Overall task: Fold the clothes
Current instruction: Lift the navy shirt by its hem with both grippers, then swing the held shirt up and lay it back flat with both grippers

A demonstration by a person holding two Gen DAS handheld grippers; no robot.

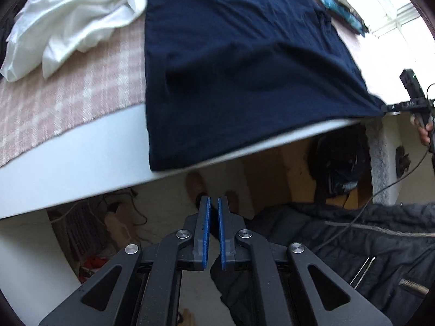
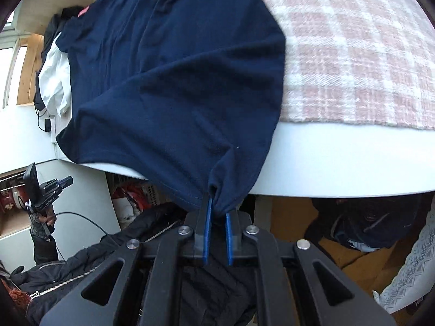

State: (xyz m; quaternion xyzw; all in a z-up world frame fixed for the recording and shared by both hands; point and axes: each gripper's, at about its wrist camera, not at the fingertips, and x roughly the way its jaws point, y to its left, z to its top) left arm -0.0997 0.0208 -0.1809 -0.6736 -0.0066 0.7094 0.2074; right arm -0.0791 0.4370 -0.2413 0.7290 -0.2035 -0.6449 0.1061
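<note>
The navy shirt (image 2: 174, 81) lies across the table's (image 2: 339, 160) front edge, hem overhanging; the right gripper (image 2: 217, 206) pinches its hem corner, while the left gripper (image 1: 213, 203) hangs nearly closed, empty

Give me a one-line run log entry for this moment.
step: fold navy T-shirt | right claw: shut on hem corner | left claw: nearly shut, empty, off table edge | shirt: flat, hem overhanging edge

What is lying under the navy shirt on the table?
Under the navy shirt lies a pink checked cloth on the white table. A white garment shows at one edge. What else the shirt covers cannot be seen.
</note>
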